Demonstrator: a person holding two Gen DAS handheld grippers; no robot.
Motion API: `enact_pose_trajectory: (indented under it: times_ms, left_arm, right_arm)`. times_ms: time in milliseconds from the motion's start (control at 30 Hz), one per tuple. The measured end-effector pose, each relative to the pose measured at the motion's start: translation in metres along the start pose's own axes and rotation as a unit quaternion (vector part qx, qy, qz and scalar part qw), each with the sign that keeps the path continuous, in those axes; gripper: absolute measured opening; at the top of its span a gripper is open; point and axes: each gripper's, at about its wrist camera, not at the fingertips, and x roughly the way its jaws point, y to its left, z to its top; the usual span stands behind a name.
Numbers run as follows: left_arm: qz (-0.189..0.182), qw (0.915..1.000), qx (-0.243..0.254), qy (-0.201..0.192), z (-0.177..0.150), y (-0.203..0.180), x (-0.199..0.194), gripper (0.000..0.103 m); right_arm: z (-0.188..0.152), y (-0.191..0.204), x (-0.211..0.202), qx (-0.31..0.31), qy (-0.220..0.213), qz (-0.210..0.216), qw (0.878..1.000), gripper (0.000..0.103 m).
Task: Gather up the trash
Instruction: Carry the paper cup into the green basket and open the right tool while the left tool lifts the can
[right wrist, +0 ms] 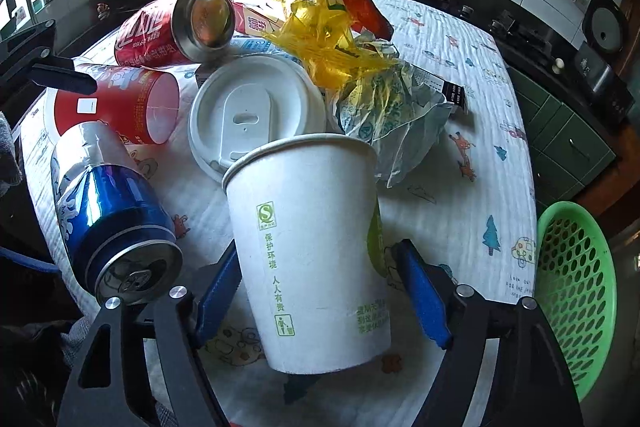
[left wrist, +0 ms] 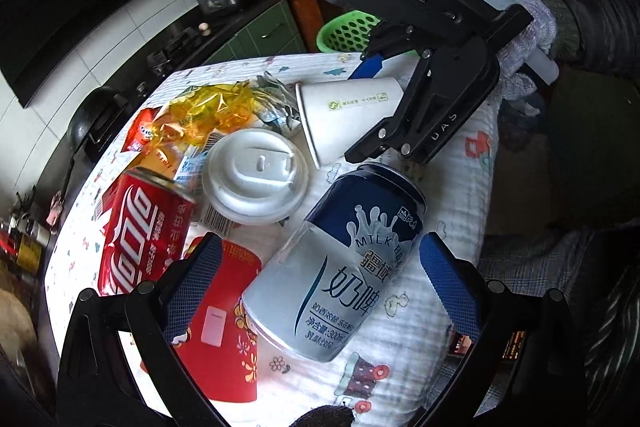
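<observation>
White paper cup (right wrist: pixel 312 251), base seemingly hidden between right gripper (right wrist: pixel 320 291) fingers

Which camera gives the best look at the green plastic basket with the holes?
The right wrist view. The green perforated plastic basket fills the right edge beside the cloth-covered table, its rim and holes plain. In the left wrist view the basket is small and far off, partly hidden behind the right gripper.

Black jaws, blue pads (left wrist: pixel 448 283), grey glove (left wrist: pixel 528 39)
</observation>
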Motion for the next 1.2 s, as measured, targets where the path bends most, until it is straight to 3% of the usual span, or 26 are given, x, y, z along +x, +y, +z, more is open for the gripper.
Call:
enact_pose_trajectory:
  times_ms: [67,400,600,667,933,1200]
  left_arm:
    - [-0.017,0.9998,0.011,0.006,0.004,0.003,0.006,0.097]
    - [-0.076,0.9956,0.036,0.041,0.009,0.003,0.032,0.097]
    - [-0.091,0.9945,0.020,0.046,0.013,0.001,0.039,0.079]
    - [-0.092,0.9946,0.009,0.047,0.014,0.000,0.039,0.068]
    - [-0.073,0.9964,-0.034,0.026,0.025,-0.003,0.033,0.067]
    - [-0.081,0.9910,-0.106,0.001,0.058,0.001,0.031,0.067]
  right_arm:
    - [0.000,-0.001,0.000,0.005,0.002,0.005,1.000,0.062]
    - [-0.012,-0.018,-0.021,0.039,-0.025,0.007,0.999,0.062]
    - [-0.026,-0.065,-0.041,0.101,-0.047,-0.034,0.993,0.062]
    - [-0.031,-0.088,-0.046,0.126,-0.052,-0.054,0.989,0.062]
    - [-0.067,-0.188,-0.050,0.229,-0.049,-0.149,0.961,0.062]
    - [-0.100,-0.253,-0.010,0.301,0.001,-0.158,0.940,0.062]
